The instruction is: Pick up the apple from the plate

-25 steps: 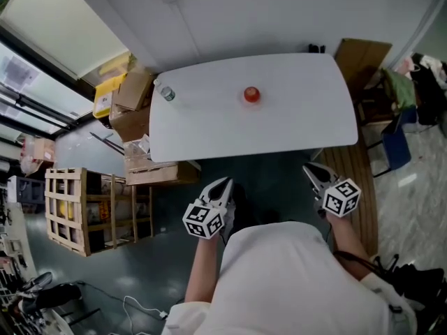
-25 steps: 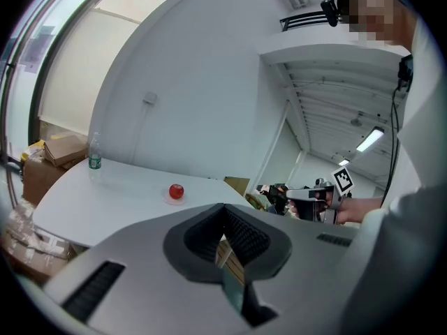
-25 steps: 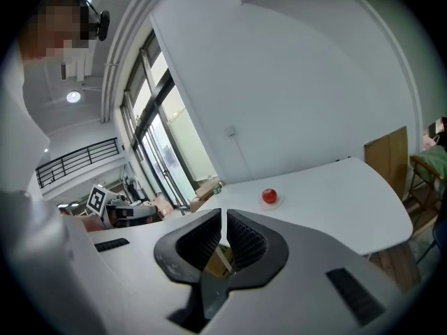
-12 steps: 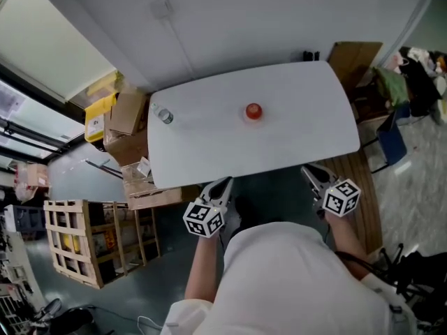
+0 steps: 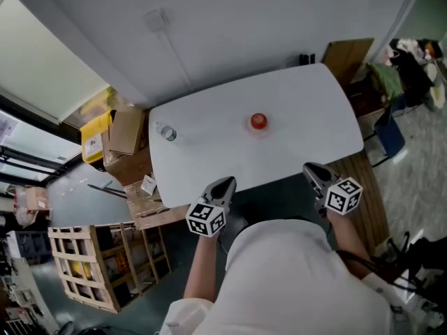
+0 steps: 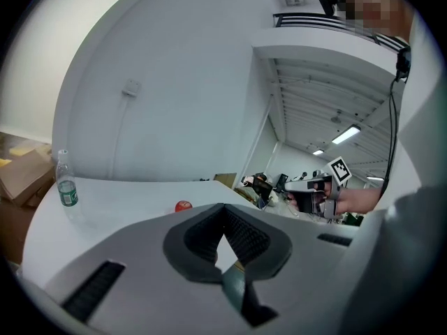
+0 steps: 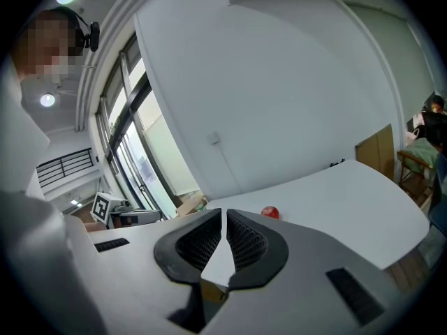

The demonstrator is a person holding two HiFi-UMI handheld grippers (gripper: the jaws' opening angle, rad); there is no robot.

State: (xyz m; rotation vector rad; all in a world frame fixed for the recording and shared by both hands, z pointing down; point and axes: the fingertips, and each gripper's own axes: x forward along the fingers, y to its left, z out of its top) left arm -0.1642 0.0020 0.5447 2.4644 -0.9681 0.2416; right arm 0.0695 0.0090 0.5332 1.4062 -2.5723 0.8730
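Where it rests, apple (image 5: pixel 258 121) round, tilt unreadable

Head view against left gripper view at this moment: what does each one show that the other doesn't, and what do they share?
Only the head view: the wooden crate and the cardboard boxes on the floor beside the white table.
Only the left gripper view: the left gripper seen along its own jaws, shut with nothing between them, and the lit ceiling lights.
Both: the table, the red apple on it, the bottle standing near one end, and the right gripper.
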